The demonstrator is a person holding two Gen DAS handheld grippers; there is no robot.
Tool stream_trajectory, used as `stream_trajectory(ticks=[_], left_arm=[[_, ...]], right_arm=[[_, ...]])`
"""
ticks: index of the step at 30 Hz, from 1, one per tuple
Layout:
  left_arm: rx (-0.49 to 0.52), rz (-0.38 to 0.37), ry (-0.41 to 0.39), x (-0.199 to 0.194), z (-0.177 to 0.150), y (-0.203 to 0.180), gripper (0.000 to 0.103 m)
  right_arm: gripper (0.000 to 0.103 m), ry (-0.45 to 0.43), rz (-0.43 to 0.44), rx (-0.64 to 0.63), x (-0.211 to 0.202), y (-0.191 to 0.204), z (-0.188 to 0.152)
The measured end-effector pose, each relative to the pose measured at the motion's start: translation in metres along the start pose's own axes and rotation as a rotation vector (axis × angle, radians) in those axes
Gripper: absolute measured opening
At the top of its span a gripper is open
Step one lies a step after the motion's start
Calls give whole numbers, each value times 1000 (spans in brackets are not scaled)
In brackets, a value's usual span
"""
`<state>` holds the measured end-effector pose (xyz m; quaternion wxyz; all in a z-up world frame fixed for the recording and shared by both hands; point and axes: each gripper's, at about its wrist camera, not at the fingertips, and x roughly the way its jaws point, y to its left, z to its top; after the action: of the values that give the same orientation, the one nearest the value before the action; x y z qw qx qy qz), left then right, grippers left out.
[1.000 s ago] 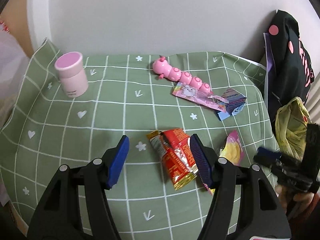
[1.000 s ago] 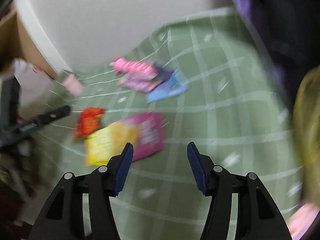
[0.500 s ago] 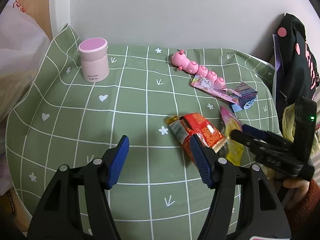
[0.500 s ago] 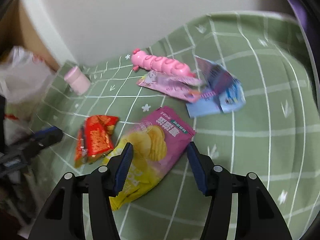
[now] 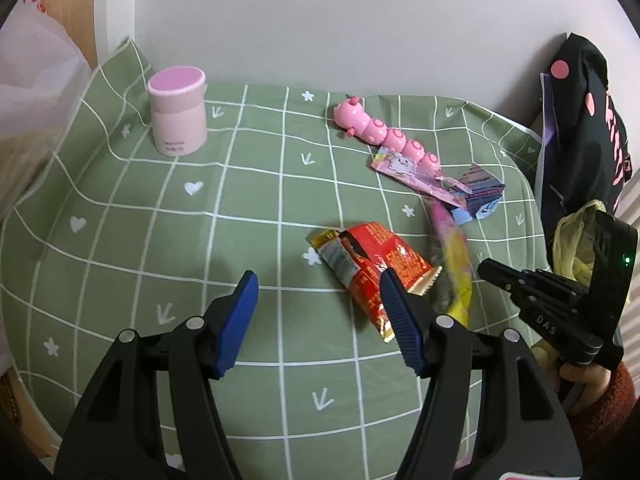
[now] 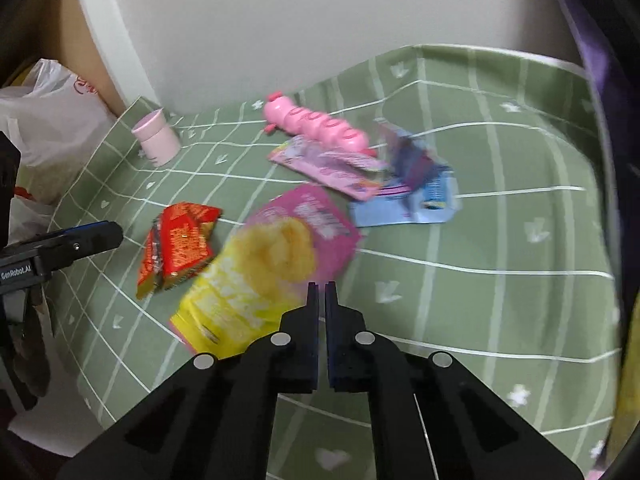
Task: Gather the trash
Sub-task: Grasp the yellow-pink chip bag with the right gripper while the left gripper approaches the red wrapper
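A pink and yellow chip bag [image 6: 272, 264] is lifted at its near edge; it shows edge-on and blurred in the left wrist view [image 5: 452, 264]. My right gripper [image 6: 320, 292] is shut on the chip bag's edge; it also shows in the left wrist view [image 5: 492, 270]. A red and gold wrapper [image 5: 372, 268] lies on the green cloth, also in the right wrist view [image 6: 176, 248]. My left gripper [image 5: 316, 300] is open and empty, just left of the red wrapper. A pink wrapper [image 5: 416, 172] and a blue wrapper [image 5: 476, 196] lie further back.
A pink caterpillar toy [image 5: 384, 132] and a pink jar [image 5: 178, 116] stand at the back of the green checked cloth [image 5: 160, 240]. A white plastic bag [image 6: 52, 128] is at the left. A black bag [image 5: 580, 128] and a yellow plastic bag [image 5: 576, 240] are at the right.
My right gripper has closed on the chip bag's edge and the bag has tipped up. My left gripper has drawn back a little to the left and stays open.
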<state>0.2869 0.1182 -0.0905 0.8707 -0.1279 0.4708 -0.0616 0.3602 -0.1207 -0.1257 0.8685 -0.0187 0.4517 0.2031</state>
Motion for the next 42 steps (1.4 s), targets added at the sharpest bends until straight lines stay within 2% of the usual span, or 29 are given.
stream_trajectory(ticks=[3,7,8,10,12,13,17,19,21,24,26,27,29,31,33,35,38,40,42], left_arm=[[0,-16,15,4,-2,-5,60],[21,14,-12,0,-1,-14,60],[21,26,-25,-2,1,-13,60],[20,55,-52,-9,5,-9,60],[7,71,-65,-13,9,-2,60],[-4,73,-68,-15,11,3,60],[-32,84,-66,-16,14,16,60],[-31,87,-64,-15,14,20,60],[-38,82,-66,-15,13,22,60],[-44,73,-65,-13,11,22,60],[-43,61,-60,-11,10,20,60],[-41,53,-54,-9,9,18,60],[-37,42,-42,-6,8,15,60],[-29,33,-34,-5,5,11,60],[-23,27,-32,-5,4,10,60],[-22,26,-31,-5,3,8,60],[-22,26,-27,-5,1,7,60],[-25,28,-25,-5,0,7,60],[-27,31,-23,-5,-2,7,60]], right_arm=[[4,-21,-36,10,-13,-15,0],[8,-85,30,79,-30,-26,2],[13,-101,38,92,-31,-25,1],[48,-110,82,138,-30,-20,2],[48,-99,142,181,-24,-11,5],[48,-87,146,189,-19,-2,7],[48,-76,71,60,-5,45,14],[48,-25,64,-29,5,62,10],[48,0,-13,-120,6,67,0],[48,-4,-108,-180,-6,51,-17],[48,-12,-122,-201,-18,40,-25],[48,-23,-110,-204,-25,35,-27],[48,-56,-26,-162,-40,26,-29],[48,-63,83,-67,-43,14,-22],[48,-83,117,11,-40,2,-16],[48,-102,92,59,-28,-8,-10],[48,-35,55,57,-5,-6,-5],[48,-37,42,-31,3,9,-7],[48,-55,-25,-113,9,23,-8]])
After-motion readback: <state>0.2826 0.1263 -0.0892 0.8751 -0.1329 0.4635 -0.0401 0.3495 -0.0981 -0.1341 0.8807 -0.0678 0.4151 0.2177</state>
